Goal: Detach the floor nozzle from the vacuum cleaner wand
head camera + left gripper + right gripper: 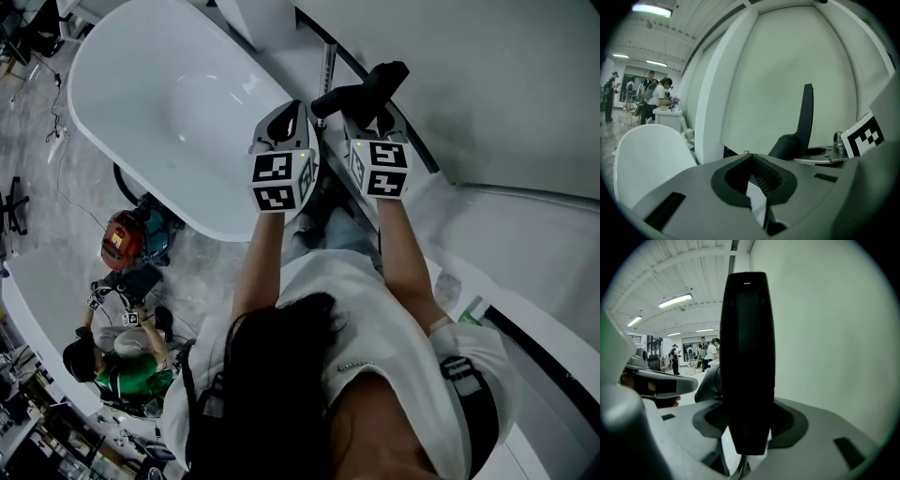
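In the head view the black floor nozzle (364, 86) lies between the jaws of my right gripper (371, 116), which is shut on it. Its neck end reaches left toward the silver wand (328, 67); whether the two are joined I cannot tell. In the right gripper view the nozzle (747, 357) stands upright and fills the middle, clamped in the right gripper (745, 430). My left gripper (286, 117) hangs beside it, shut and empty. In the left gripper view the left gripper (751, 158) has its jaws pressed together, and the nozzle (802, 123) shows to the right.
A white bathtub (159, 112) lies below and to the left. A white curved wall panel (497, 84) stands close on the right. On the floor at left are a red and teal device (127, 239) and a crouching person in green (122, 370). Several people stand far off (656, 96).
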Tool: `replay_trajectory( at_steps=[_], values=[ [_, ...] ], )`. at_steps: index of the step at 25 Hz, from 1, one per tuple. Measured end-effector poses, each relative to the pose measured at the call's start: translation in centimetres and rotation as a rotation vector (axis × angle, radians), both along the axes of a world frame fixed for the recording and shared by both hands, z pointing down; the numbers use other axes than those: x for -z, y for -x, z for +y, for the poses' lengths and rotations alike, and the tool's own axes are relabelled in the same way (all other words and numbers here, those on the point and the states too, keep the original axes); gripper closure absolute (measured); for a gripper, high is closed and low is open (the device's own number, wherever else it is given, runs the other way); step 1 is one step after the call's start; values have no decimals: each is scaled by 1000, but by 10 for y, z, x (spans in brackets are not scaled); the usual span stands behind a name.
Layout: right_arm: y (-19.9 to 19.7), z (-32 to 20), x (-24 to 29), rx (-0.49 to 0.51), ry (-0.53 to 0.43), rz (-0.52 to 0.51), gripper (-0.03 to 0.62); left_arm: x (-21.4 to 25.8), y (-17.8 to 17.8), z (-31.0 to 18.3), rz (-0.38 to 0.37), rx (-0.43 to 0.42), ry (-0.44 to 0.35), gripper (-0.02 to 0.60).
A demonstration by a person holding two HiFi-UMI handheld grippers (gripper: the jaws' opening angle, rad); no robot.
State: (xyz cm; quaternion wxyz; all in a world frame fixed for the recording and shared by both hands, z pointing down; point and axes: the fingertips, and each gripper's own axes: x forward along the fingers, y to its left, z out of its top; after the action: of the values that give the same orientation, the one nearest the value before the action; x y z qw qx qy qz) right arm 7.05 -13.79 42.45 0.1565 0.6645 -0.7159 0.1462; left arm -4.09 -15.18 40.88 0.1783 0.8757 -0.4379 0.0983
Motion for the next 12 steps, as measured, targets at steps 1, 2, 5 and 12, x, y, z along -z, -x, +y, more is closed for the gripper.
replay_trajectory(
  at_steps=[1,2,5,12],
  values=[
    [1,2,0,-1,0,3,362,-1,1,1,-2,-2,0,578],
    [2,3,-1,-1,0,6,362,-1,1,3,-2,-5,2,577],
    [4,9,1,0,-7,24,362,-4,0,7,14,-16,20,577],
    [3,23,1,-19,-7,38,362,-2,1,19,-9,-17,-11,578]
  ],
)
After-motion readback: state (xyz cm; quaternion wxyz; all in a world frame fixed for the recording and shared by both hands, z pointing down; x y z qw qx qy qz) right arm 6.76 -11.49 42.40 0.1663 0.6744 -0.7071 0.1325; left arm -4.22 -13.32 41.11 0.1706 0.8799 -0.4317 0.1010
